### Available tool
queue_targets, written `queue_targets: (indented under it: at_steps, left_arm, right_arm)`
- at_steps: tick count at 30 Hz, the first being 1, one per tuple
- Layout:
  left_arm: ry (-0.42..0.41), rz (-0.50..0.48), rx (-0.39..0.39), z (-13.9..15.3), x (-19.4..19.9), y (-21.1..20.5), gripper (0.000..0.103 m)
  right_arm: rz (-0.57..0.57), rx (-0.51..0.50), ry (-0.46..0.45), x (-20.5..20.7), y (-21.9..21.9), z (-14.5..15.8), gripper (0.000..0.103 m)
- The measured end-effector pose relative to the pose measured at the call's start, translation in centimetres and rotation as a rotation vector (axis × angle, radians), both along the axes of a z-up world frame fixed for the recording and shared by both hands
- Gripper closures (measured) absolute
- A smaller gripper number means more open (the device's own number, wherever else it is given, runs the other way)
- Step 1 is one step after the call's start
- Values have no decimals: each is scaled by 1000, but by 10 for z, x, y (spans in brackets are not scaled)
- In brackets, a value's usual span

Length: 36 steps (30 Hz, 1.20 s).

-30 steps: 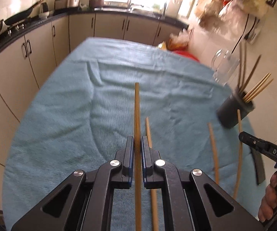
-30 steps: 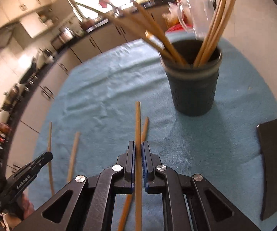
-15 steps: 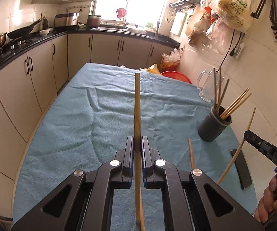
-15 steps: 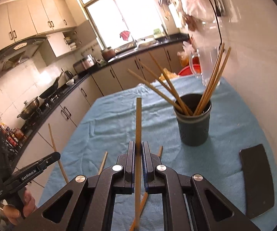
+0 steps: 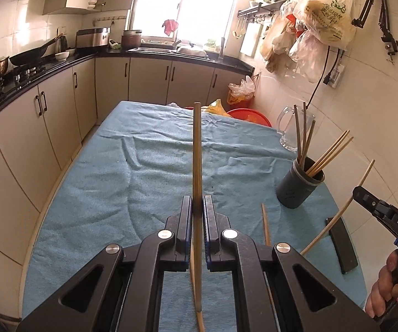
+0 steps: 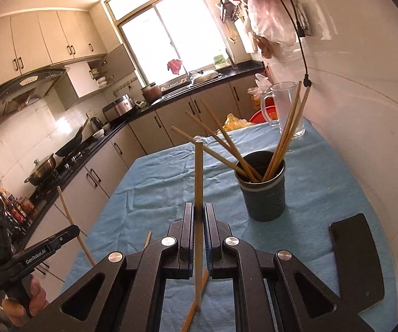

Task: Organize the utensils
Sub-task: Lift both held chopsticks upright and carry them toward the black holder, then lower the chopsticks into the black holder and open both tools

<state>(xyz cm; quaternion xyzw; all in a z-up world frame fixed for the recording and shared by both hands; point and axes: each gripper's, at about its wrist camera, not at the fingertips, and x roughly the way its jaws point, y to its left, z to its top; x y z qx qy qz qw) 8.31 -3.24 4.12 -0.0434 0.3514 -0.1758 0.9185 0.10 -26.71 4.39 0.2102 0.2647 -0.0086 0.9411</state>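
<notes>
Several chopsticks sit in the holder (image 6: 262,191); two are in hand.
Left gripper (image 5: 197,207) and right gripper (image 6: 198,215) each clamp a chopstick (image 5: 197,149); strays (image 5: 265,222) lie at holder's 7 o'clock.

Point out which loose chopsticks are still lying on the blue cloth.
Two chopsticks lie flat on the blue cloth near the grippers. The others stand in the dark holder or are clamped in a gripper.

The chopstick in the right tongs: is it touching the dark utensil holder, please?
Apart. In the right wrist view the chopstick is clamped between the shut right tongs, and blue cloth shows between it and the utensil holder, which stands further right.
</notes>
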Motion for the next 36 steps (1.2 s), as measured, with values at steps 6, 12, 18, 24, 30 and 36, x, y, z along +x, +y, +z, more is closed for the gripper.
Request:
queue_targets:
  at_steps: [6,12,18,24,30,36]
  left_arm:
    - [-8,-9,0,5,-1,-4,96]
    - [-16,-24,-4,12,-1,-13,96]
    - [-16,-54,-6,19,1,-27,96]
    - [-26,-103,-11,32,1,-46,96]
    - [-54,-157,-9,54,-2,-73,96]
    - [-83,-211,-11,75,-3,-104,96]
  right_arm:
    - [-20,13,-16,-5,-10,3,96]
    - [-50,26,-42,-12,-23,9,96]
    - [-85,28,-70,-21,-38,20,96]
    - [-110,28,-90,-31,-52,30,96]
    - [-134,26,-123,-40,-69,45,96]
    - [-150,25,-167,-47,-87,65,96]
